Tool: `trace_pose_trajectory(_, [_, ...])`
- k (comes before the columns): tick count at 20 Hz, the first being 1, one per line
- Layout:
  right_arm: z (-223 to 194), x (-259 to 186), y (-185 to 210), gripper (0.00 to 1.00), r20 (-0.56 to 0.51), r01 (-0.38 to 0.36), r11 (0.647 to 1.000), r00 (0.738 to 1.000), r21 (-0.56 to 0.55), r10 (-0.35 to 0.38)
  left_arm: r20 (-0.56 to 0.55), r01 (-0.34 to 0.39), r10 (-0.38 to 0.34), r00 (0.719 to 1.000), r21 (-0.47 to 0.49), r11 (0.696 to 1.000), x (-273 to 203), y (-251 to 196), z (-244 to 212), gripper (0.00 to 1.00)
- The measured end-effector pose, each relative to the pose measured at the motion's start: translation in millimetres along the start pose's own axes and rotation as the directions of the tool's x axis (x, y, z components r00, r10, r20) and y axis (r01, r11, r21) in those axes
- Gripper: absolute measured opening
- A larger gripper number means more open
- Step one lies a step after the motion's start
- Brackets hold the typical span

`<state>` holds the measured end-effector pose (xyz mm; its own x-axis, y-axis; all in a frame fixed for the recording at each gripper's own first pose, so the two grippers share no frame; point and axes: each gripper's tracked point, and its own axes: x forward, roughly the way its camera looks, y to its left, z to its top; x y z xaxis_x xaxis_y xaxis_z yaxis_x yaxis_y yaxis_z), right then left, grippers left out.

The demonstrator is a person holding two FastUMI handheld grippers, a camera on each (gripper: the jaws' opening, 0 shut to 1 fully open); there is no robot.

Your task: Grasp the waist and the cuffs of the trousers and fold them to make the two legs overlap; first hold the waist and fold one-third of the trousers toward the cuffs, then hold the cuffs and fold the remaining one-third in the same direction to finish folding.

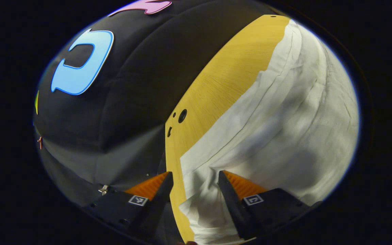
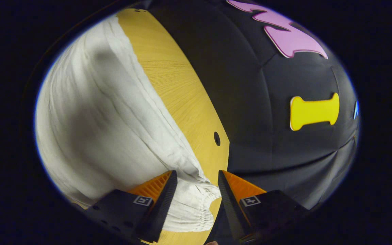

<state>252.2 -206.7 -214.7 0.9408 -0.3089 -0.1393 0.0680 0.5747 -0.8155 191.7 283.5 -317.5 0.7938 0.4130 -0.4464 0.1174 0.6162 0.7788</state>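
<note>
Now both our tools stand open: the left tool [image 1: 196, 185] straddles the trousers [image 1: 284, 112] hem corner, the right tool [image 2: 196, 185] the gathered waist [image 2: 192, 204]. We should close on all layers at once, then lift evenly across the surface [image 2: 179, 78].

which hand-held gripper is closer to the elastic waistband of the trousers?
Right. The right hand-held gripper has its open fingers around the gathered waistband. The left hand-held gripper straddles a plain hem of the trousers at the table edge.
</note>
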Motion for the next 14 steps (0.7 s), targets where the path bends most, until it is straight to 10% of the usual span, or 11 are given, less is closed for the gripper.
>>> trace_pose_trajectory(2, [-3.9, -8.4, -11.4, 0.96, -0.025, -0.003, 0.991, 1.000, 0.132, 0.006, -0.008, 0.022, -0.022, 1.000, -0.024, 0.999, -5.7, -2.5, -3.5, 0.97])
trace_pose_trajectory(6, [-7.2, -39.4, -25.7, 0.96, -0.049, -0.005, 0.915, 0.998, 0.404, 0.027, -0.012, 0.032, -0.033, 0.999, -0.108, 0.994, -26.7, 0.3, -9.7, 0.96])
trace_pose_trajectory(11, [-27.0, -76.7, -16.4, 0.96, -0.116, -0.003, 0.680, 0.985, 0.733, 0.129, -0.004, 0.064, -0.066, 0.998, -0.227, 0.972, -58.3, -0.4, -18.0, 0.96])
trace_pose_trajectory(14, [-49.7, -86.2, -1.0, 0.96, -0.168, 0.054, 0.482, 0.966, 0.874, 0.197, 0.034, 0.087, -0.082, 0.996, -0.241, 0.967, -76.1, -4.6, -15.7, 0.97])
